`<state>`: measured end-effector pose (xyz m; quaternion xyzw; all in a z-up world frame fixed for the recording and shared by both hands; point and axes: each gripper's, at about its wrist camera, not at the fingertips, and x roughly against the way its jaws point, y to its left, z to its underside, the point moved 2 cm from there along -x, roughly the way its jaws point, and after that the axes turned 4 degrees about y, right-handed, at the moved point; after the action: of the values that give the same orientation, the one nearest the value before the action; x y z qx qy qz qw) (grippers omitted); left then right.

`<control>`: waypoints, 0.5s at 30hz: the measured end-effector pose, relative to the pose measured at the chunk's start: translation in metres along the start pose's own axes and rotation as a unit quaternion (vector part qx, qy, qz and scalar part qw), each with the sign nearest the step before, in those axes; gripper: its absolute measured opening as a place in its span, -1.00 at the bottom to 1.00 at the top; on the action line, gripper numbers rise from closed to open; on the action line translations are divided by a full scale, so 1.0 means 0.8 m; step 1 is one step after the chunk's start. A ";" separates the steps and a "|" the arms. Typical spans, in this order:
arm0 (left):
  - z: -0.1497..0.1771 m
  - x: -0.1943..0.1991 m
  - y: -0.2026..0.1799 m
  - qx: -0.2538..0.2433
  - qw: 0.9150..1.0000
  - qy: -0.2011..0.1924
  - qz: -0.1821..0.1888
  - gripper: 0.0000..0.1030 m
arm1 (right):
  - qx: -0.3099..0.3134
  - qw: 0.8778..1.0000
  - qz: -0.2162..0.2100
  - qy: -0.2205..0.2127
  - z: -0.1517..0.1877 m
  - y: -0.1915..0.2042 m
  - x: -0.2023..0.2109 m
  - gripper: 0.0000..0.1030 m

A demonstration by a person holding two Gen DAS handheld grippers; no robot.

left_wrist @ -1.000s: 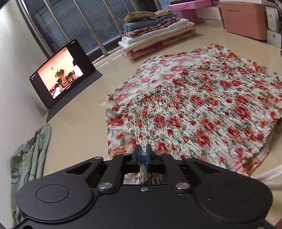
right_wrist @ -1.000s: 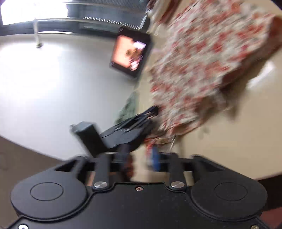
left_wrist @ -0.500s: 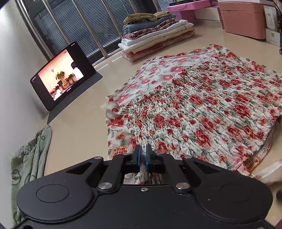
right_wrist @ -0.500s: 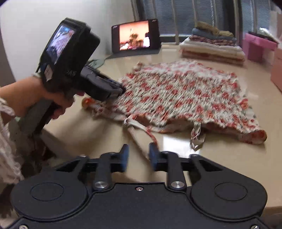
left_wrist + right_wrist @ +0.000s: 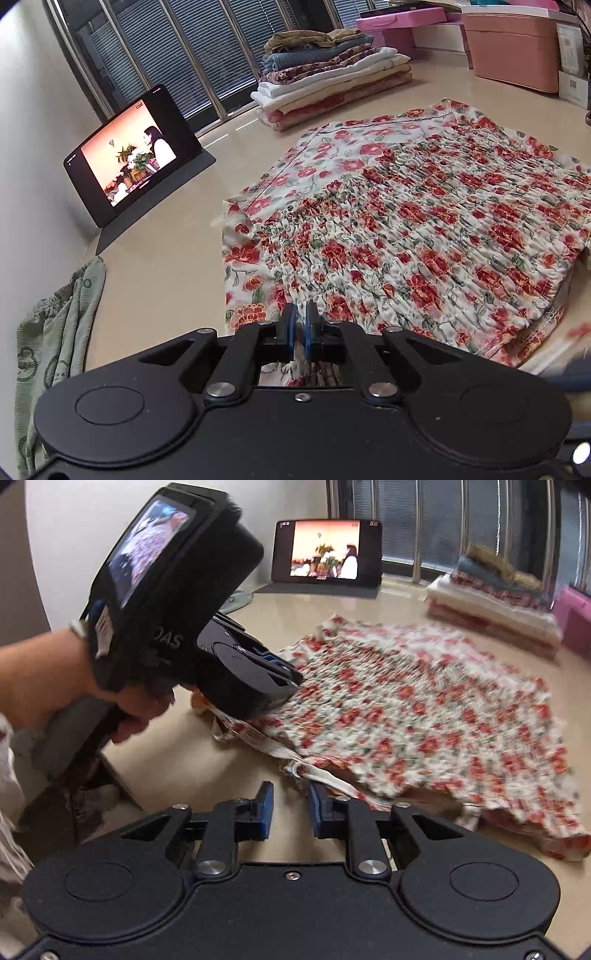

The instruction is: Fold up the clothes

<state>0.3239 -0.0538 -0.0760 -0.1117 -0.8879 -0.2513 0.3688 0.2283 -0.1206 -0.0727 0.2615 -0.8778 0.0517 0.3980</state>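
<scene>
A red-flowered white smocked garment (image 5: 424, 229) lies spread on the beige table (image 5: 166, 266); it also shows in the right wrist view (image 5: 424, 709). My left gripper (image 5: 300, 325) is shut on the garment's near left edge; it appears from the side in the right wrist view (image 5: 288, 675), held by a hand. My right gripper (image 5: 290, 805) is open and empty, just short of a loose strap (image 5: 314, 771) at the garment's near edge.
A stack of folded clothes (image 5: 332, 74) stands at the back by the window. A tablet (image 5: 133, 166) playing video leans at the back left. A green cloth (image 5: 55, 332) hangs at the table's left edge. Pink boxes (image 5: 517, 51) stand far right.
My right gripper has swung round to face the garment and moved closer to the strap, jaws open. My left gripper holds the same edge, barely moved.
</scene>
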 end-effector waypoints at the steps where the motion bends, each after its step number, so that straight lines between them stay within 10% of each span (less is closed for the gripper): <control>1: 0.000 0.000 0.001 0.001 1.000 0.000 0.001 -0.91 | -0.005 1.000 -0.022 0.014 -0.002 0.000 0.000 -1.00; 8: 0.002 0.000 -0.001 0.000 1.000 -0.002 -0.001 -0.91 | -0.118 0.976 -0.182 0.024 0.002 -0.031 0.032 -1.00; 12: 0.000 0.000 0.001 0.004 1.000 0.002 0.002 -0.91 | -0.060 0.995 -0.084 -0.008 -0.002 -0.019 0.036 -0.46; 15: 0.000 0.000 0.002 0.004 1.000 0.004 0.005 -0.91 | 0.033 0.999 -0.034 -0.026 -0.006 0.007 0.023 -0.44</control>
<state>0.3244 -0.0522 -0.0753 -0.1136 -0.8867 -0.2463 0.3744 0.2186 -0.1220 -0.0554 0.3057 -0.8760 0.0601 0.3681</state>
